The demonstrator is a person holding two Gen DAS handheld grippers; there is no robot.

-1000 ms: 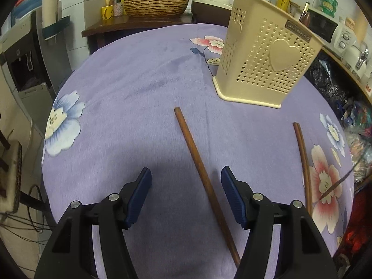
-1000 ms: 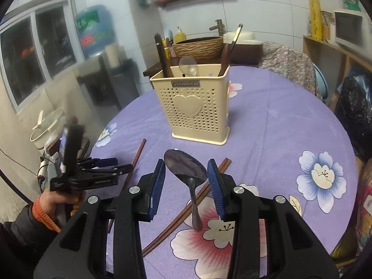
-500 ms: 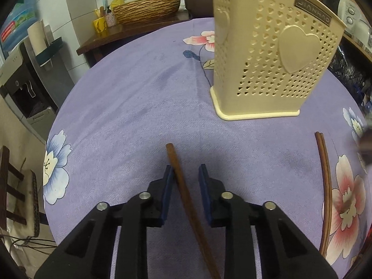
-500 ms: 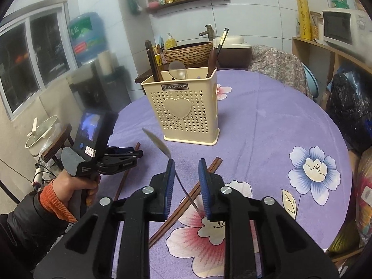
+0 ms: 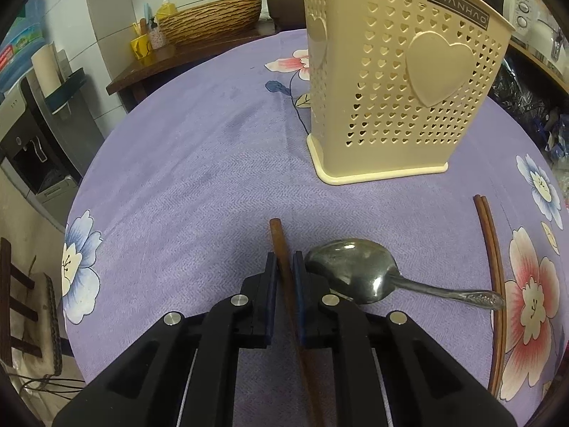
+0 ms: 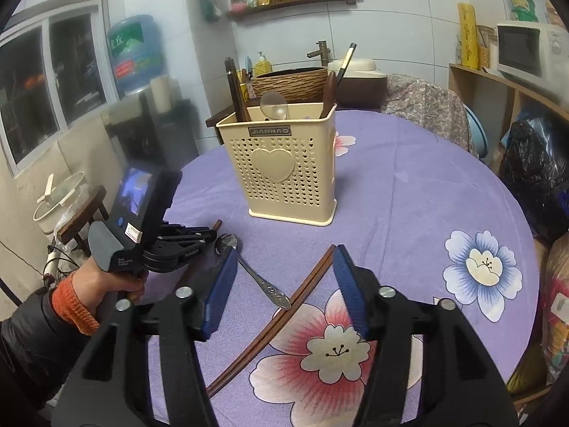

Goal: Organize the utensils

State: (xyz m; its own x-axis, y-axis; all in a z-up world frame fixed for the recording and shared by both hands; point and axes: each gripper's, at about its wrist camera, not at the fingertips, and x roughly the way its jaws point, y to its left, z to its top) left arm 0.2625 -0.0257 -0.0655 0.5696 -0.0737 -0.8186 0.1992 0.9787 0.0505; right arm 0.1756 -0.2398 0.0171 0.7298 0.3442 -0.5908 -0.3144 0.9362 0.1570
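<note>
My left gripper (image 5: 284,267) is shut on a brown wooden chopstick (image 5: 279,240) that lies on the purple cloth; its tip pokes out past the pads. A metal spoon (image 5: 359,270) lies just right of it, also seen as the spoon (image 6: 249,267) in the right wrist view. My right gripper (image 6: 284,281) is open above the cloth, holding nothing. A pair of brown chopsticks (image 6: 284,309) lies under it, and shows at the right as chopsticks (image 5: 492,259). The cream perforated utensil holder (image 6: 284,163) stands beyond with utensils in it; it is the holder (image 5: 394,82) in the left view.
A round table with a purple floral cloth (image 6: 409,192) drops off at its edges. A person's hand in an orange cuff (image 6: 81,299) holds the left gripper (image 6: 156,235). A wicker basket (image 5: 209,17), a counter and a water dispenser stand behind.
My left gripper closed on the single chopstick and moved forward. My right gripper let go of the spoon, which now lies on the cloth, and opened wide.
</note>
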